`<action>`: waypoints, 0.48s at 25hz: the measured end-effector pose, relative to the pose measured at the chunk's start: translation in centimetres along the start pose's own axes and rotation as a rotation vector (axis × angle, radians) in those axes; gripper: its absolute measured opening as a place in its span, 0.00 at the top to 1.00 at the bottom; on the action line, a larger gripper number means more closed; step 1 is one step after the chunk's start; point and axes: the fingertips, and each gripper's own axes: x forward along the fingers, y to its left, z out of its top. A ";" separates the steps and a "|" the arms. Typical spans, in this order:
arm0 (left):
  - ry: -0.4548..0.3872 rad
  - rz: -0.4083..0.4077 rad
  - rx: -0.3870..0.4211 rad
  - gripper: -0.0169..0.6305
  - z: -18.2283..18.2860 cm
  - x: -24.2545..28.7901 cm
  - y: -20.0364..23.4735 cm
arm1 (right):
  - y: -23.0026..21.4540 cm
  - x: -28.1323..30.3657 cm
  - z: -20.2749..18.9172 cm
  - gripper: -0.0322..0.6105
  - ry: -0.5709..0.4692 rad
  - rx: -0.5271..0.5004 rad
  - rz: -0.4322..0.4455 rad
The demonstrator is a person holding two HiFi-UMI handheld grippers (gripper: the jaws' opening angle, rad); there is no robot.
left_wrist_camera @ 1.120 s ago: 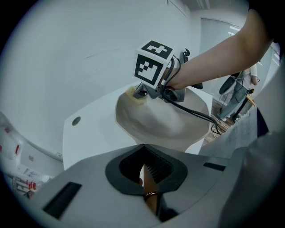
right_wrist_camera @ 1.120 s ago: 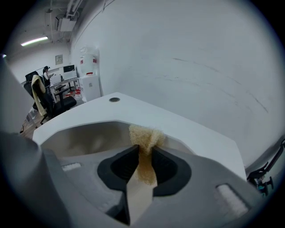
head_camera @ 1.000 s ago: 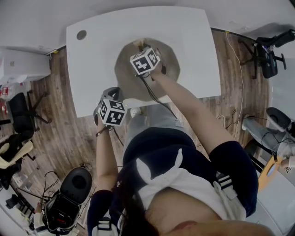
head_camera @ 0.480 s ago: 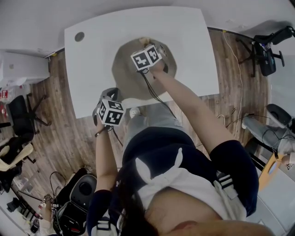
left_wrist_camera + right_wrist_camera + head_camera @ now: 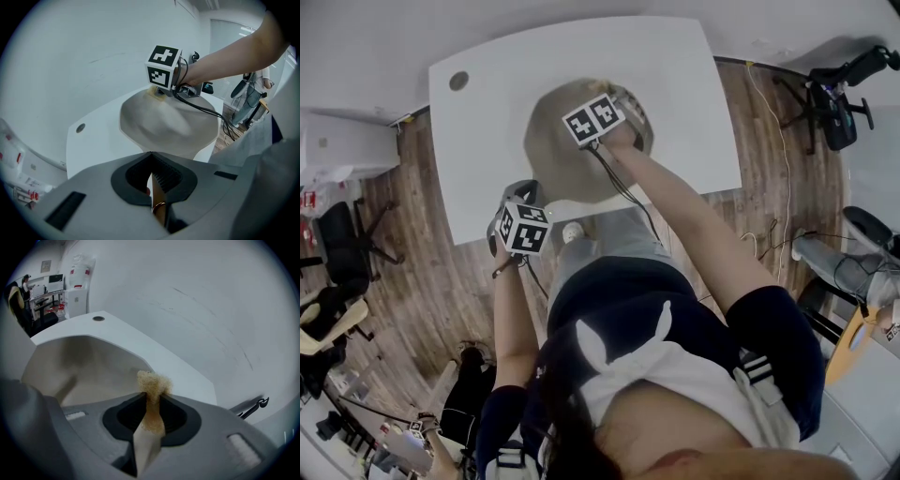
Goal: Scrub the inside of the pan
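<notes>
"Reading anything on that white cabinet [image 5: 77, 275] at the far left?"

"Red labels, but the print is too small to make out. The only clear marks are the black-and-white squares on the two cubes."

"What's around the table [image 5: 487, 141]?"

"A black chair [image 5: 342, 230] on the wood floor [image 5: 422, 281] at the left, a round hole [image 5: 458, 81] in the tabletop, and another black chair [image 5: 839, 103] at the right."

"And the left gripper [image 5: 151, 161]?"

"It's at the table's near edge, tilted steeply down, its jaws closed on the pan's thin handle [image 5: 158, 192]."

"Where's the pan [image 5: 558, 159]?"

"On the table, mid-way across, tan inside."

"And the right gripper [image 5: 151, 397]?"

"Its arm [image 5: 694, 234] is stretched out across the table. The gripper tilts down over the pan's far side, its jaws clamped narrow on a tan sponge [image 5: 152, 383]."
</notes>
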 end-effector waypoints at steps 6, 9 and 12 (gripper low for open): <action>-0.006 0.009 0.010 0.97 -0.2 -0.1 -0.1 | -0.4 -0.2 -1.4 0.82 0.066 -0.062 -0.022; -0.003 0.019 0.027 0.97 -0.3 0.0 -0.1 | -0.7 -0.4 -2.0 0.82 0.099 -0.093 -0.016; -0.008 0.025 0.022 0.97 -0.3 -0.1 -0.1 | -1.0 -0.7 -2.8 0.82 0.140 -0.132 -0.003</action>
